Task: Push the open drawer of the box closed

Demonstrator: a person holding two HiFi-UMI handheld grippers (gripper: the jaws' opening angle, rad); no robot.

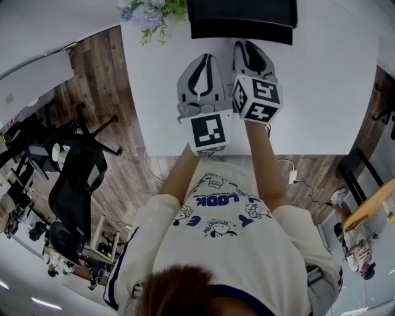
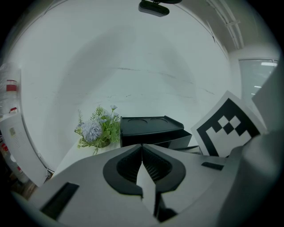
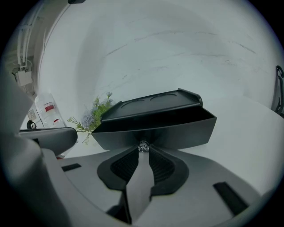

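The black box (image 1: 241,11) stands at the far edge of the white table (image 1: 321,92), its drawer (image 1: 241,34) pulled out toward me. In the right gripper view the open drawer (image 3: 155,133) fills the middle, and its small clear knob (image 3: 143,146) sits right at the tips of my shut right gripper (image 3: 143,150). Seen from the head view, the right gripper (image 1: 247,44) reaches the drawer front. My left gripper (image 1: 205,58) hangs just left of it, short of the drawer, also shut and holding nothing. From the left gripper (image 2: 142,146), the box (image 2: 151,128) appears farther ahead.
A bunch of pale flowers (image 1: 151,12) lies on the table left of the box, also seen as flowers (image 2: 97,131). The table ends near my body, with wood floor and a black office chair (image 1: 77,179) to the left. A white wall is behind the box.
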